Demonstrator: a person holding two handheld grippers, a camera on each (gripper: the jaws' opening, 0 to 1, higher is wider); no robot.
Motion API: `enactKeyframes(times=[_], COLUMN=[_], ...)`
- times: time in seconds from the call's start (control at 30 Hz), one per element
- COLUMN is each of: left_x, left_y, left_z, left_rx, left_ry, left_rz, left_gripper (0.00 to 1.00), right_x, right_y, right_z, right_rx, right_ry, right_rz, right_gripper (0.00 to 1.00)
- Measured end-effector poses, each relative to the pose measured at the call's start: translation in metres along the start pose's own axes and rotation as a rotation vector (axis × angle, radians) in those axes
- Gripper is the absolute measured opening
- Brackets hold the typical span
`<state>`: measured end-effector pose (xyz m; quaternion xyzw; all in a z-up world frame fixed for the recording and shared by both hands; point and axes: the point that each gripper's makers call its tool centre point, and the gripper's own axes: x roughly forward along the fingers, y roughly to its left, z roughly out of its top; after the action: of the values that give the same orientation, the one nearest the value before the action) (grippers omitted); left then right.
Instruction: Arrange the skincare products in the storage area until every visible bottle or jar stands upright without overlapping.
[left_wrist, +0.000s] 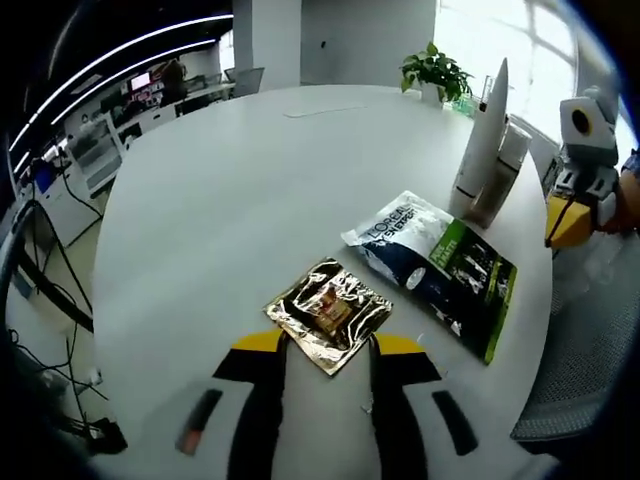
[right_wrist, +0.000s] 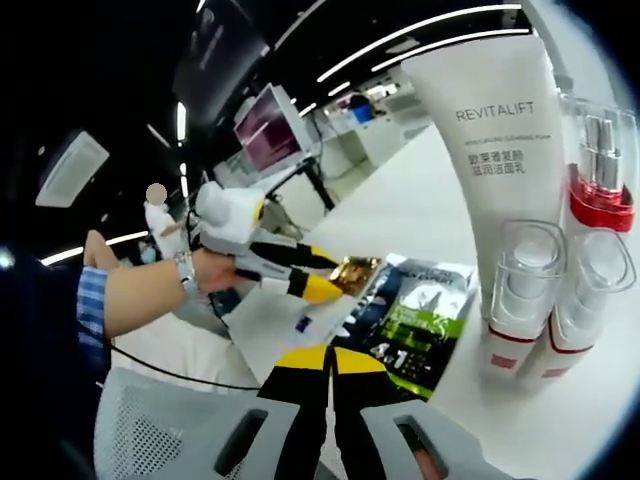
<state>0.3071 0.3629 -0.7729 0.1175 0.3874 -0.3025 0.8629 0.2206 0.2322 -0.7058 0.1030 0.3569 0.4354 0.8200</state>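
Worktop (left_wrist: 250, 190), round and white, is carrying everything in the left gripper view. The left gripper (left_wrist: 327, 372) is hovering low over it with its jaws spread apart and nothing between them; a gold foil sachet (left_wrist: 328, 313) is lying flat just beyond the jaw tips. Beside the sachet, a larger white, black and green sachet pack (left_wrist: 440, 265) is lying flat as well. Past the pack, a tall white tube (left_wrist: 484, 135) is standing upright with a shorter bottle (left_wrist: 505, 170) touching it. A potted plant (left_wrist: 436, 72) is sitting at the far edge. The right gripper (left_wrist: 585, 170) is showing at the side of this view, off the worktop's edge.

In the right gripper view, the right gripper (right_wrist: 332, 362) is poised with its jaws brought together, gripping nothing. The white tube (right_wrist: 500, 140), marked Revitalift, is standing upright close by. Two clear-capped bottles (right_wrist: 525, 290) are standing just in front of it, side by side, and a red-collared bottle (right_wrist: 600, 180) is standing beside the tube. The sachet pack (right_wrist: 420, 310) is lying flat beyond the jaws, and the gold sachet (right_wrist: 355, 270) is lying past it, where the left gripper (right_wrist: 300, 270), held by a hand (right_wrist: 210, 270), is reaching it.
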Motion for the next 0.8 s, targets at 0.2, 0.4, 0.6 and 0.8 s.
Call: enactKeyframes(times=[0.2, 0.4, 0.6, 0.8], left_x=[0.001, -0.025, -0.078, -0.122], left_y=[0.001, 0.006, -0.014, -0.048], left_z=[0.001, 0.015, 0.018, 0.040], left_rx=[0.002, -0.054, -0.097, -0.287], left_ry=[0.005, -0.071, -0.204, -0.422], left_rz=[0.001, 0.087, 0.177, 0.211], left_gripper=[0.33, 0.34, 0.34, 0.32], right_x=[0.001, -0.006, -0.086, -0.192], right_y=[0.001, 0.001, -0.004, -0.087], right_z=[-0.004, 0.003, 0.022, 0.037], right_rx=[-0.015, -0.239, -0.343, -0.289], right_ry=[0.016, 0.084, 0.038, -0.145], right_rz=[0.000, 0.010, 0.094, -0.268], right_gripper=[0.00, 0.00, 0.00, 0.06])
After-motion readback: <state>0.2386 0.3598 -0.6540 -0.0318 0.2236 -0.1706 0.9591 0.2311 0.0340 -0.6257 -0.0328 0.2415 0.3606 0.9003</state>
